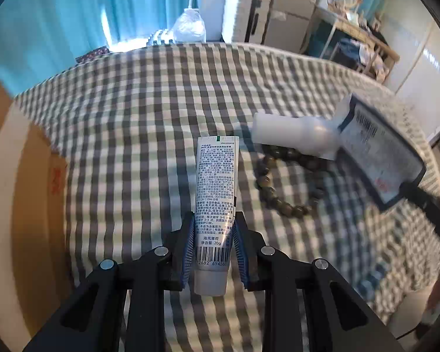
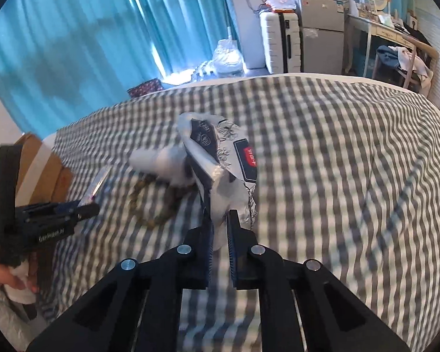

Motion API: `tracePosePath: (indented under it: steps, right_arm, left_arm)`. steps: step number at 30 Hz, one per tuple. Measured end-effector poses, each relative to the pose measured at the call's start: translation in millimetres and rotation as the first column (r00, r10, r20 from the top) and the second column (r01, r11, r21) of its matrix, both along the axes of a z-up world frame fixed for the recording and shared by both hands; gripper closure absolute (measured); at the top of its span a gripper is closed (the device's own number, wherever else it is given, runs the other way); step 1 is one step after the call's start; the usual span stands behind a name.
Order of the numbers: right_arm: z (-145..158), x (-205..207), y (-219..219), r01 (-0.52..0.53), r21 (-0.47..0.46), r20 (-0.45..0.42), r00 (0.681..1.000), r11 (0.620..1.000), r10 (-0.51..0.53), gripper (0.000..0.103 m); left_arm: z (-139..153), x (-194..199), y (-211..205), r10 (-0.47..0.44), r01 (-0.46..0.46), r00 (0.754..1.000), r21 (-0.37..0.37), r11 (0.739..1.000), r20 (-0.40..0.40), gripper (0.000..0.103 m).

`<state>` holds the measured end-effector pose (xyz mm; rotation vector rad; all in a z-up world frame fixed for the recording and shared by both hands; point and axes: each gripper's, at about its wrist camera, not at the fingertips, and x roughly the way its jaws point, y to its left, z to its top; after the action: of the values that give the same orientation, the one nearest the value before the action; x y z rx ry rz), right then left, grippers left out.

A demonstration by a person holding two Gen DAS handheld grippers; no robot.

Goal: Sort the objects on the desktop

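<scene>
Toothpaste tube (image 1: 215,193) sits clamped in the left gripper (image 1: 214,228), held near its cap end with the crimped tail pointing out over the checked bedcover (image 1: 149,111). It looks light and a little squashy, with a slick printed skin, so the firmer shoulder by the cap seems the safer place to pinch; squeezing the soft middle could let it slide or buckle. The right gripper (image 2: 220,228) is clenched on the lower edge of a crinkly packet (image 2: 228,173) printed with flowers and a red label, lifted clear of the cover. That packet is surely light and floppy, and it droops from the pinch, so a grip on a sealed edge should hold better than one on the loose film.

Still lying on the bedcover are a white bottle (image 1: 290,133) on its side and a string of dark wooden beads (image 1: 281,182), the beads just in front of the bottle and partly touching it. The bottle looks rigid and smooth and may roll; the beads are limp and best hooked or pinched across a few at once.

A cardboard box (image 1: 23,205) stands at the left edge of the bed, beside the left gripper. Its inside cannot be seen from either camera, so what it holds is unknown.
</scene>
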<state>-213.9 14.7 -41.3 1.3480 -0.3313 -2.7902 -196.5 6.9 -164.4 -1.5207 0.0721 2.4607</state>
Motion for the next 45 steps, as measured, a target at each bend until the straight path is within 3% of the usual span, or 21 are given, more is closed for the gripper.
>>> tracePosePath:
  steps: [9,15,17,19,20,23,27,29,32,34,40,45]
  right_arm:
    - [26.8,57.7,-28.2,-0.051,0.015,-0.030,0.998,0.999,0.052,0.095]
    - [39.8,80.6,-39.4,-0.090,0.019,-0.044,0.995,0.996,0.091,0.094]
    - [38.0,84.9,-42.3,-0.087,0.022,-0.047,0.995,0.996,0.088,0.085]
    - [33.4,85.3,-42.6,-0.083,-0.001,-0.061,0.995,0.997,0.083,0.039]
    - [30.3,82.9,-43.7,-0.077,-0.007,-0.064,0.995,0.997,0.076,0.035]
    - [12.6,77.7,-45.1,-0.061,0.002,-0.044,0.997,0.998,0.061,0.033]
    - [-30.6,56.3,-44.0,-0.079,0.045,0.111,0.991,0.996,0.074,0.033]
    - [-45.8,49.9,-43.8,-0.097,0.028,0.190,0.978,0.995,0.090,0.033]
    - [-55.7,54.4,-52.1,-0.152,-0.025,0.235,0.960,0.988,0.153,0.033]
    - [-47.9,61.4,-58.9,-0.180,0.027,0.208,0.963,0.983,0.170,0.033]
    - [-1.6,78.2,-64.0,-0.237,0.056,0.038,0.971,0.970,0.235,0.032]
    - [5.5,96.3,-81.2,-0.385,0.079,0.051,0.923,0.920,0.382,0.028]
  left_arm:
    - [46.2,65.2,-28.0,-0.005,0.008,0.998,0.054,0.998,-0.060,0.077]
    - [63.3,80.2,-33.8,0.006,0.001,0.997,0.086,0.996,-0.078,0.077]
    - [66.4,91.4,-40.0,0.011,-0.003,0.996,0.090,0.996,-0.088,0.077]
    - [70.2,94.9,-44.7,0.016,-0.007,0.996,0.098,0.995,-0.091,0.077]
    - [70.4,97.4,-47.7,0.018,-0.010,0.996,0.099,0.995,-0.088,0.077]
    - [66.8,99.4,-46.9,0.026,-0.019,0.997,0.098,0.995,-0.073,0.077]
    - [54.9,96.8,-50.5,0.043,-0.039,0.998,0.096,0.995,-0.037,0.077]
    - [51.5,94.6,-50.5,0.040,-0.037,0.999,0.092,0.995,-0.030,0.077]
    - [47.9,91.9,-49.7,0.036,-0.035,0.999,0.086,0.996,-0.015,0.077]
    - [46.6,89.8,-48.7,0.032,-0.031,0.999,0.084,0.996,-0.013,0.077]
    - [46.5,90.1,-47.3,0.021,-0.020,1.000,0.081,0.997,-0.016,0.077]
    - [48.9,94.0,-46.3,0.015,-0.013,1.000,0.085,0.996,-0.022,0.077]
